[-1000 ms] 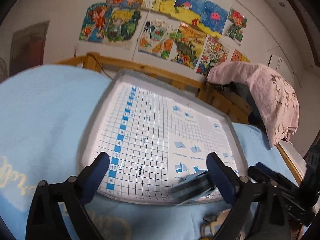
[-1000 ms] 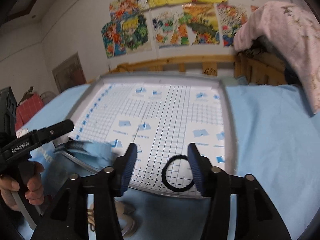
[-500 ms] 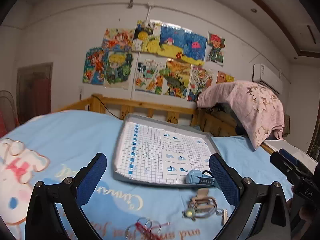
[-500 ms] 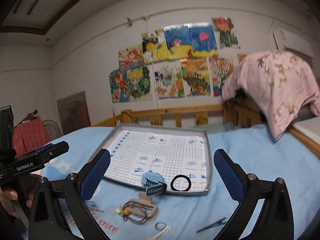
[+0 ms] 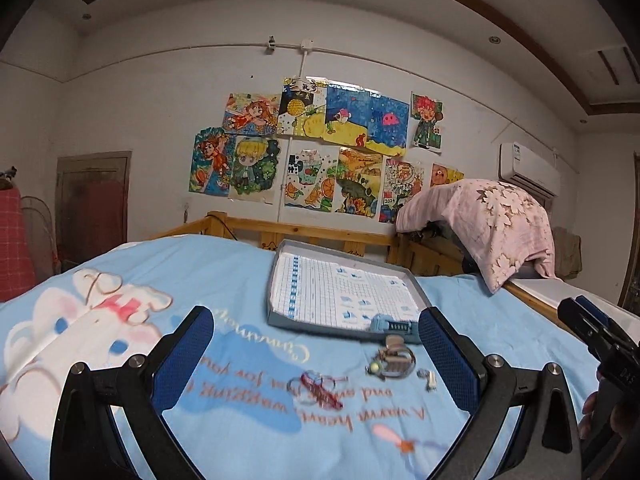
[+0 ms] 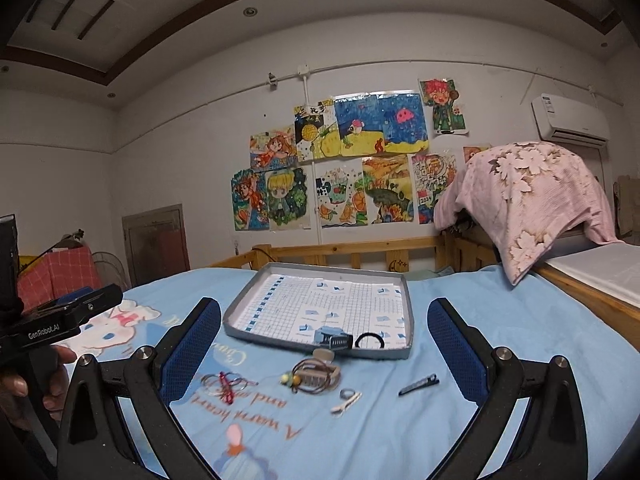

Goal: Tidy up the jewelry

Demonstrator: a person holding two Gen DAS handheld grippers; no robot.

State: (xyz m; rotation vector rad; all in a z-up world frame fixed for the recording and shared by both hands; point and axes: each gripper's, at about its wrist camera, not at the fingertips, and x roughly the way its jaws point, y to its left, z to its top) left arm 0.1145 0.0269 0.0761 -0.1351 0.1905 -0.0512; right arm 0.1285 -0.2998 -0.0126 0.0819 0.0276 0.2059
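- I count one grey tray (image 6: 408, 320) with a grid-printed paper liner, lying on the light blue bedsheet (image 6: 500, 320); its long axis runs left to right in my right wrist view.
- Two pieces sit inside at its near rim: one blue hair claw clip (image 6: 333, 338) and, just beside it, one black elastic ring (image 6: 369, 340).
- On the sheet in front of the tray: one brown cord bracelet bundle (image 6: 316, 374) with beads, one thin wire bangle set with a red tie (image 6: 224, 385), one small silver ring (image 6: 346, 393), and one black slide clip (image 6: 418, 385) angled up to the right.
- My left gripper (image 5: 316, 354) is spread wide, holding nothing.
- My right gripper (image 6: 324, 344) is likewise wide apart and empty, its blue pads textured.
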